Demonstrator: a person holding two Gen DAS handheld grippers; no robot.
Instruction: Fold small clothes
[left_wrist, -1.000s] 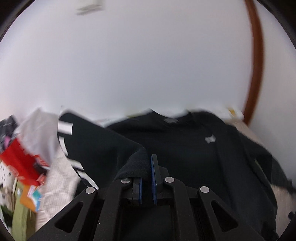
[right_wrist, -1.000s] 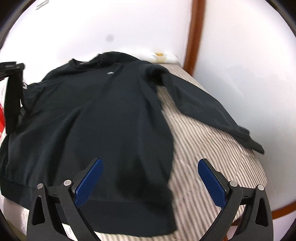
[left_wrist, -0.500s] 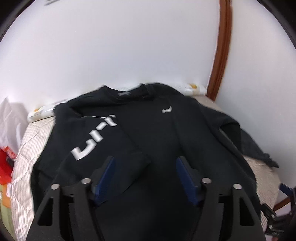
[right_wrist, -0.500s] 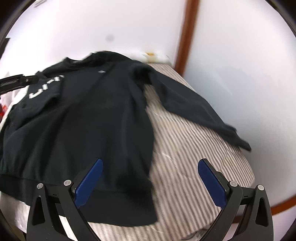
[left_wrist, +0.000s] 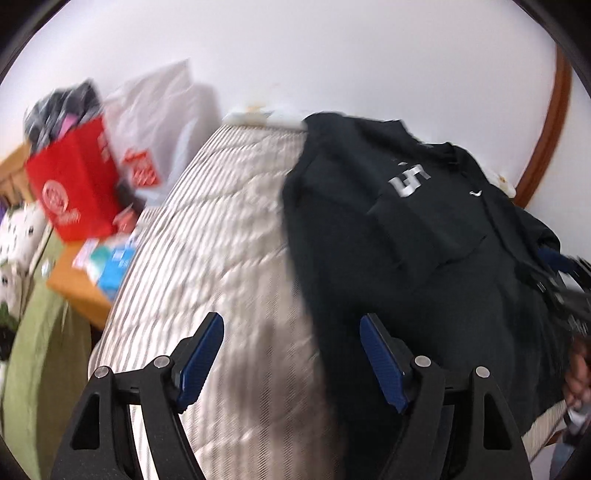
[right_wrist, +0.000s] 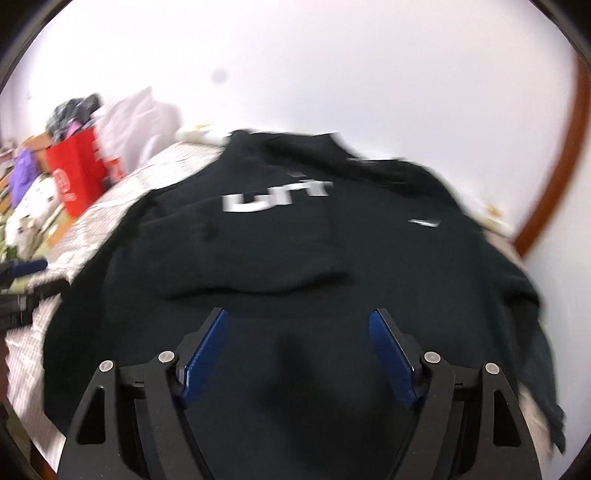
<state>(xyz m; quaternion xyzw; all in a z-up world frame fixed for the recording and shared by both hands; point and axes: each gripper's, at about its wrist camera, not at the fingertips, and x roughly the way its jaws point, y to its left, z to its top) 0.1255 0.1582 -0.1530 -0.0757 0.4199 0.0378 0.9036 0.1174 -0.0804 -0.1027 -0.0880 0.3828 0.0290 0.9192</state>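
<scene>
I am keeping the left gripper (left_wrist: 291, 356) open and empty over the striped bed (left_wrist: 221, 258). The right gripper (right_wrist: 297, 350) is closing, nothing pinched yet, above the black long-sleeved sweatshirt with white letters (right_wrist: 295, 258). I should catch only the hem.

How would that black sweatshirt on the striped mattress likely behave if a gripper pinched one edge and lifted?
Probably floppy: the black sweatshirt lies limp, one sleeve already folded across its chest. Its thick-looking fabric suggests some weight, so it would sag. It likely drags rather than slides on the ribbed mattress.
</scene>
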